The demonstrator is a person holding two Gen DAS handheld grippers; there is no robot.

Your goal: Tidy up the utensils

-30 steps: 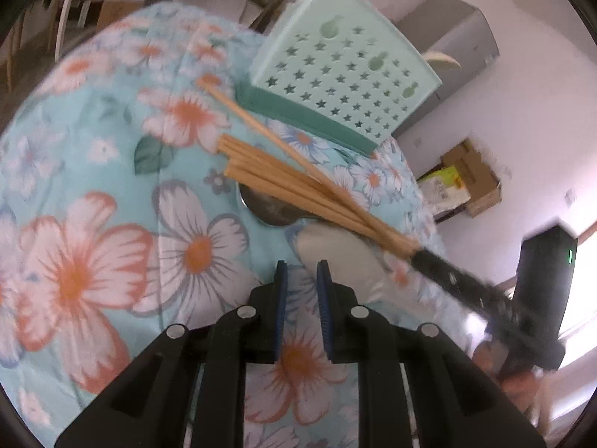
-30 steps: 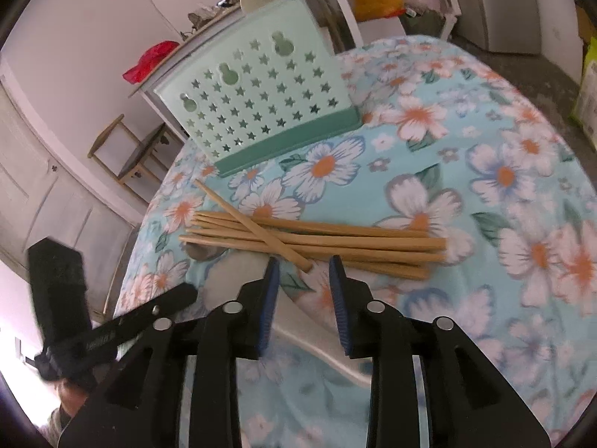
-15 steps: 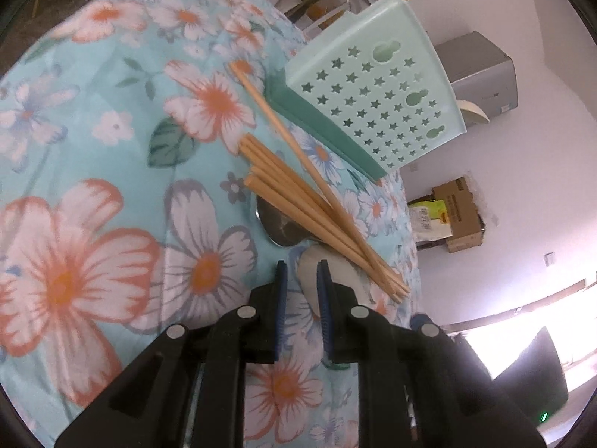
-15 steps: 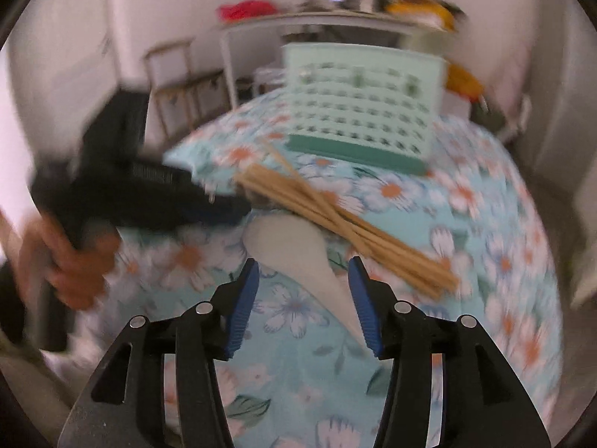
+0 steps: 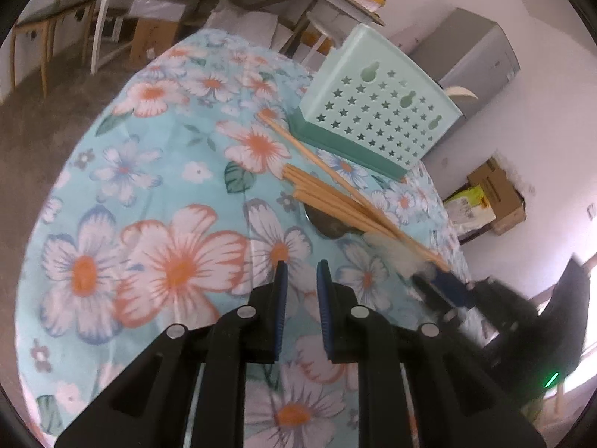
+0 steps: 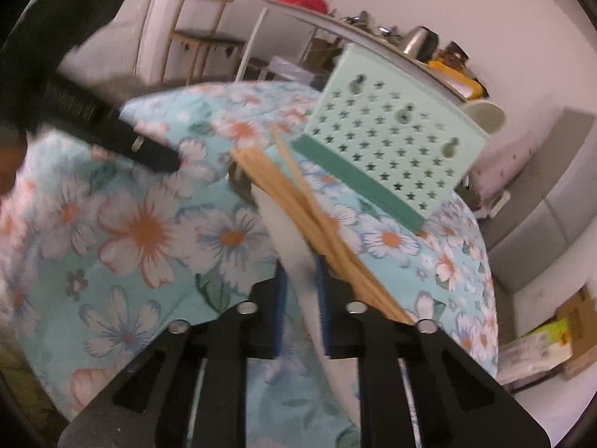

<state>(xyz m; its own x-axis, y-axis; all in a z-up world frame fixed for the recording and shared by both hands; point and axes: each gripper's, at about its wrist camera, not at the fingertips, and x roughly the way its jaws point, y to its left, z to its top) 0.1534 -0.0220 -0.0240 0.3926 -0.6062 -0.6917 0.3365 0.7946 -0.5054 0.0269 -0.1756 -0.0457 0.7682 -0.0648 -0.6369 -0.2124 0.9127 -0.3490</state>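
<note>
Floral cloth covers the round table (image 5: 156, 194), with cluttered shelving and a chair behind. On it, the right hand-held gripper (image 6: 300, 283) is clamped on the pale handle of a white spoon (image 6: 283, 224), whose bowl end lies under the bundle of wooden chopsticks (image 6: 298, 201). The left hand-held gripper (image 5: 300, 280) hovers nearly closed over bare cloth, holding nothing. Beyond the sticks stands the mint star-pierced utensil holder (image 5: 377, 112), one loose chopstick touching its base. Lifting the spoon now would likely drag or scatter the chopsticks resting across it, perhaps rolling some toward the table edge; the smooth handle might also twist in the pads.
</note>
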